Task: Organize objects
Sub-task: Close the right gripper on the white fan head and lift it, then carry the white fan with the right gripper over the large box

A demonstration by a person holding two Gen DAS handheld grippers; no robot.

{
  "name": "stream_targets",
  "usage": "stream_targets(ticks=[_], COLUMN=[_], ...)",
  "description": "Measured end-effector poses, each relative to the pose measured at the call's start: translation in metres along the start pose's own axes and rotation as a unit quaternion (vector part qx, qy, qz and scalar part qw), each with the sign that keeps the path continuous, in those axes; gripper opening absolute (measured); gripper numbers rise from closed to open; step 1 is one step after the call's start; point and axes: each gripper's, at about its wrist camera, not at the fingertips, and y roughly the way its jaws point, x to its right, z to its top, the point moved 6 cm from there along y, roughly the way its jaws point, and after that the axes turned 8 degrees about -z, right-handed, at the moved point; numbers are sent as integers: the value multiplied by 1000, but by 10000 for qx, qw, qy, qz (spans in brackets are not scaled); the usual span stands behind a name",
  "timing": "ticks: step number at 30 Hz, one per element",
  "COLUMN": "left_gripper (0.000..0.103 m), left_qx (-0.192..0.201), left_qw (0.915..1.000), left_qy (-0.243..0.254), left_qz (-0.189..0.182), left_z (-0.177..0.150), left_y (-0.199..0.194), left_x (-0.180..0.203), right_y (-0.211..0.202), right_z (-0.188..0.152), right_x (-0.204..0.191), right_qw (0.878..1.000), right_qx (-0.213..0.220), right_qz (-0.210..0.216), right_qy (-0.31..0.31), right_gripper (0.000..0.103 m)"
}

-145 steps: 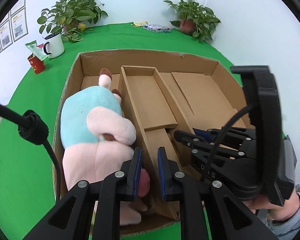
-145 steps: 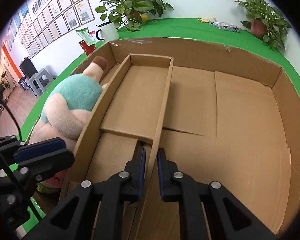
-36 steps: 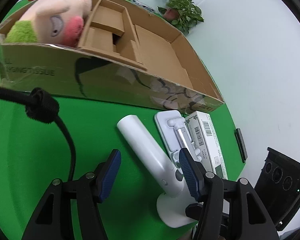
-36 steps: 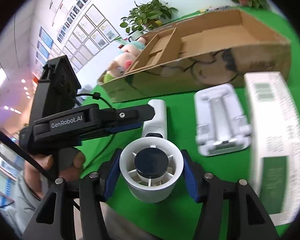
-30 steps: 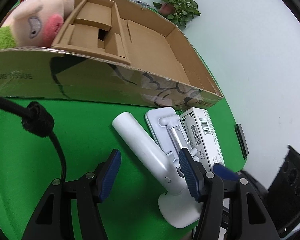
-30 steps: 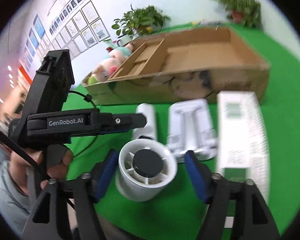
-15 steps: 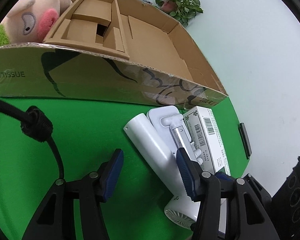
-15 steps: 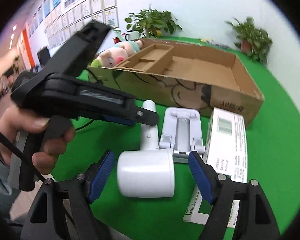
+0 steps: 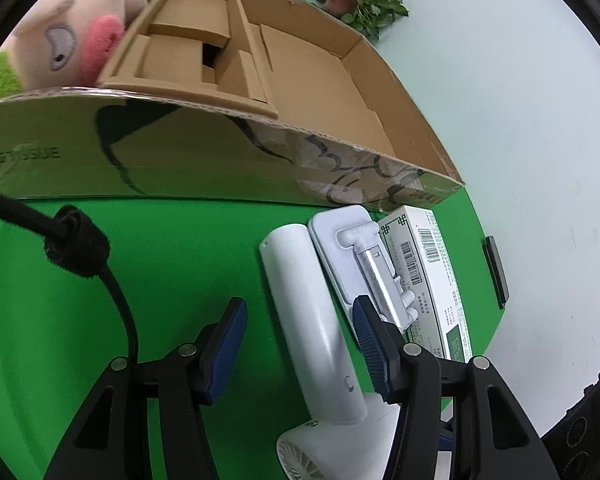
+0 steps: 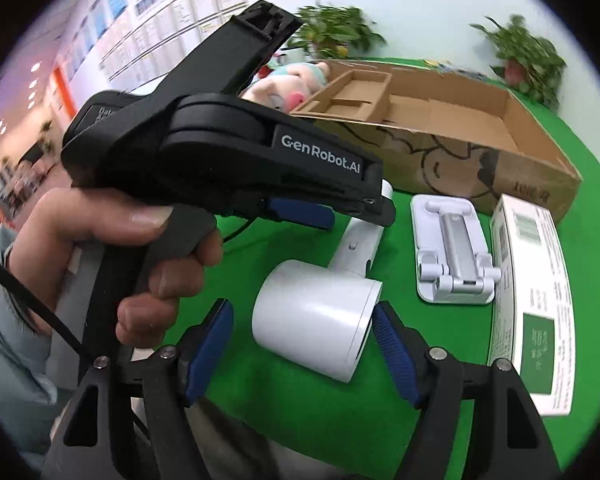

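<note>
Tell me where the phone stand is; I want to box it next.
The phone stand lies flat on the green table, between the white fan's handle and the white carton, just before the cardboard box.

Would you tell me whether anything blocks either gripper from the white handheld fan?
Nothing visible does: the fan's handle lies between the left gripper's open pads, and its head between the closing right gripper's pads.

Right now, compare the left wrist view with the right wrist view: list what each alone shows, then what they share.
Only the left wrist view shows the left tongs straddling the white fan's handle, pads apart from it, and the fan's grille.

Only the right wrist view shows the hand on the left tool, the framed sheets on the wall, and the closing right tongs around the fan's round head.

Both show the cardboard box, plush pig, phone stand and white carton.
</note>
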Motion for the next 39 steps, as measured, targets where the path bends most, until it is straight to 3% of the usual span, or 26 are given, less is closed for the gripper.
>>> stream_targets(ticks=[5,6,7,13,19,28,39], left_gripper=[52,52,51,36,35,31,29], left_qx=[-189,-203,-210,-188,-131,198,736], left_qw=[9997,9997,9997,9998,9999,9988,9915], left_qy=[84,120,137,68,56,414,1060], left_qz=[-86,-40,-14,30,18,147,160], left_z=[2,2,3,2,-4,1,48], left_y=[10,11,12,15,12,-13,-65], left_x=[6,8,9,7,9,39,99], right_y=[5,6,6,4,-3,-11,-30], right_z=[1,1,0,-8,-19,-17,21], right_x=[11,13,14,13,2,4,8], right_qw=[9986,9984,9983,9983,9976,9969,9931], right_qx=[-107,-132,-146,-112,-31,152,676], right_qz=[-294,-277,-293,-461,-666,-679,-848], right_qy=[425,471,474,341,171,355,448], right_gripper=[71,65,61,59,59,59,58])
